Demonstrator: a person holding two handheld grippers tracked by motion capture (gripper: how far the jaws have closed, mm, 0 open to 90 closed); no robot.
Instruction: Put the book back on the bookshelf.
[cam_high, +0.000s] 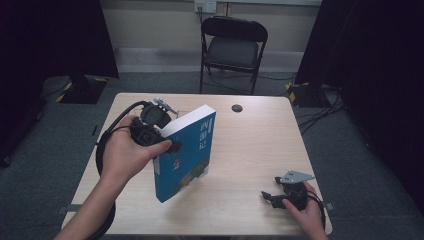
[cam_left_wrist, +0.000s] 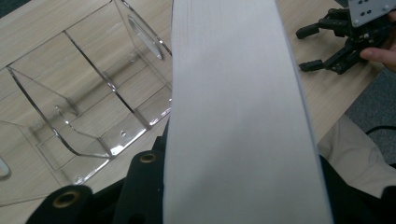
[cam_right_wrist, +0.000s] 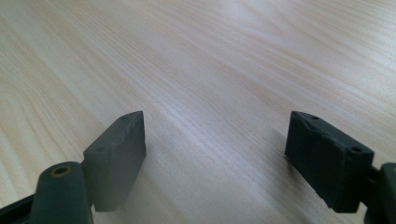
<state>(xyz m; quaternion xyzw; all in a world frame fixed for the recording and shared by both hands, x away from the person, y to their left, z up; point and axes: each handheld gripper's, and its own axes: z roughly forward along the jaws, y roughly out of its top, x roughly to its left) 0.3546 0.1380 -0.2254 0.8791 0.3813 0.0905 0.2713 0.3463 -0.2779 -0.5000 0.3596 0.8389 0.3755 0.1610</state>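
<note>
The left tongs clench the thick blue-covered paperback book, tilted above the wooden tabletop beside the clear acrylic divided rack. Keep the clamp firm, level the book, then lower it between dividers. The right tongs rest released.

The blue book carries white Chinese characters down its spine, seemingly "西游记"; nothing else is readable.

Black grippers — grey three-cornered plate, trailing cables.
</note>
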